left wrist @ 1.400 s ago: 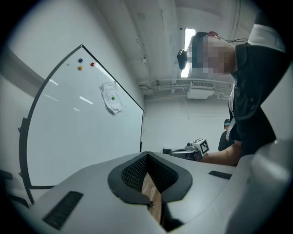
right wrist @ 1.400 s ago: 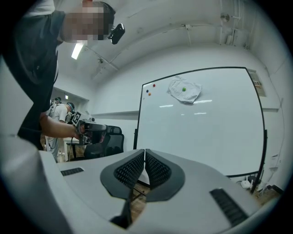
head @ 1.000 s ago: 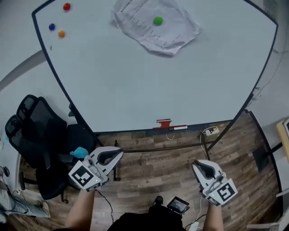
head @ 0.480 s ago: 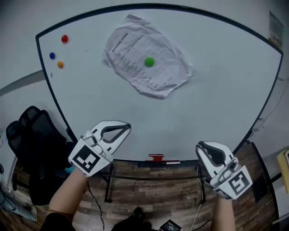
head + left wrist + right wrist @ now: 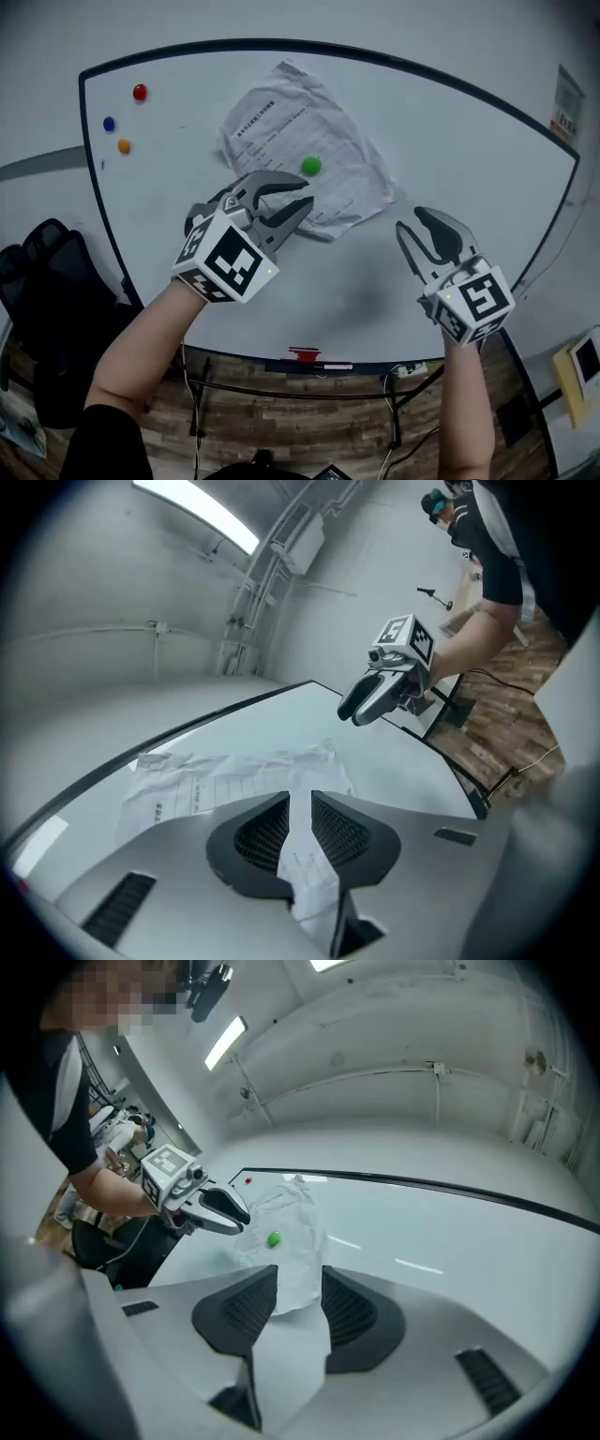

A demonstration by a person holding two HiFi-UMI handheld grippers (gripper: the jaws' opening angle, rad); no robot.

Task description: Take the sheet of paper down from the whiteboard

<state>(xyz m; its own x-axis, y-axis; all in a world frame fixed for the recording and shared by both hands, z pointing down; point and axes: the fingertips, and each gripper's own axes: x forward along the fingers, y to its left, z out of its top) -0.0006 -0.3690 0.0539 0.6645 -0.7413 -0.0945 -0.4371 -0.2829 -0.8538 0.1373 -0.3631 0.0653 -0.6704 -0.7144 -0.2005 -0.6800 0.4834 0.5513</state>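
Observation:
A crumpled printed sheet of paper (image 5: 300, 155) hangs on the whiteboard (image 5: 450, 141), pinned by a green magnet (image 5: 311, 166). My left gripper (image 5: 296, 196) is raised in front of the sheet's lower edge. Its jaws are opening with nothing pressed between them, and the paper (image 5: 216, 780) shows through the gap. My right gripper (image 5: 424, 228) is up to the right of the sheet, over bare board, its jaws opening wide and empty. In the right gripper view the paper (image 5: 292, 1227) and magnet (image 5: 274, 1238) lie ahead, with the left gripper (image 5: 214, 1209) beside them.
Red (image 5: 140, 92), blue (image 5: 109, 124) and orange (image 5: 124, 146) magnets sit at the board's upper left. A red eraser (image 5: 305, 354) rests on the board's tray. A black office chair (image 5: 37, 281) stands at the lower left, on the wooden floor.
Both grippers have risen from near floor height to the whiteboard. Their jaws, shut before, now stand apart. The left gripper has rolled and reached the sheet's lower edge.

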